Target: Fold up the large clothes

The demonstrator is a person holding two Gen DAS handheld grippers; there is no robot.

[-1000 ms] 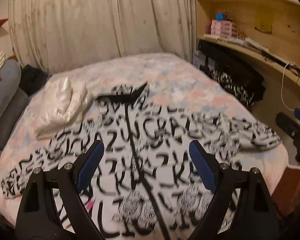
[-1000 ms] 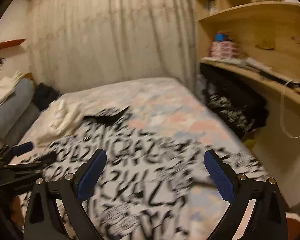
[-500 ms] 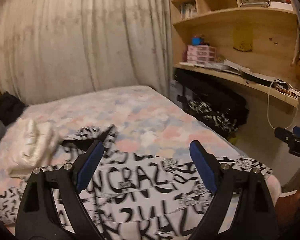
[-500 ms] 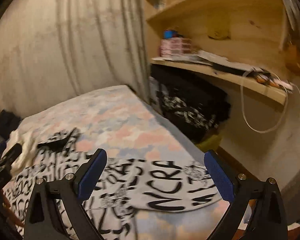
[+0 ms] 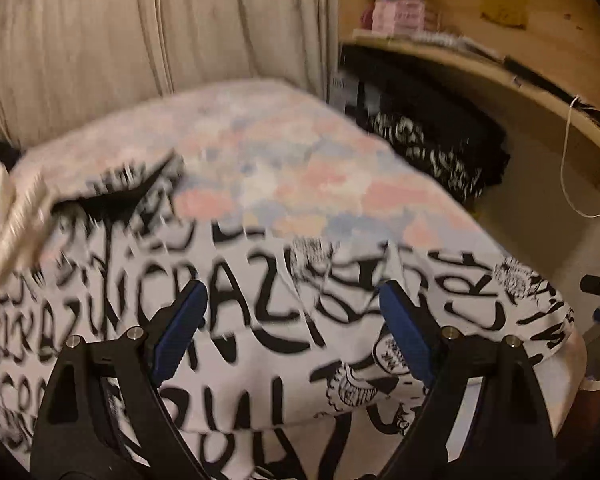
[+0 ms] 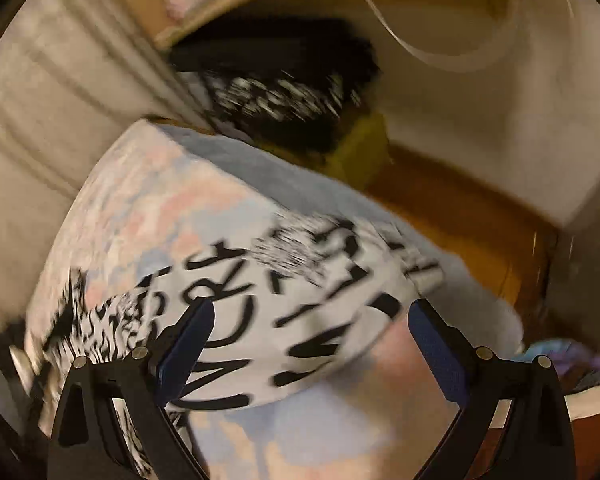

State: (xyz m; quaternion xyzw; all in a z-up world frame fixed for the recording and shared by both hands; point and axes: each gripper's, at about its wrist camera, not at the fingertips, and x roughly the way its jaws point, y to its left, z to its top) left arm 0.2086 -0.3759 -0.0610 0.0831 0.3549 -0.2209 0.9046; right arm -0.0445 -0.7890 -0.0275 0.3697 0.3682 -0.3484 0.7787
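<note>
Both claws brought down from a high view toward the right sleeve of the spread jacket.

Compared with the views a second ago, in which the whole black-and-white lettered jacket (image 5: 236,320) was seen flat on the bed (image 5: 284,168) from above, both cameras are now carried low and close, and both views are blurred by motion. The left claw (image 5: 292,332) is held released over the chest and right shoulder; nothing is gripped. The right claw (image 6: 310,344) is likewise spread wide, aimed at the outstretched sleeve (image 6: 312,292) near the bed's right edge, not yet touching as far as can be told. It is judged that a sleeve fold is being set up; no fold has been made.
</note>
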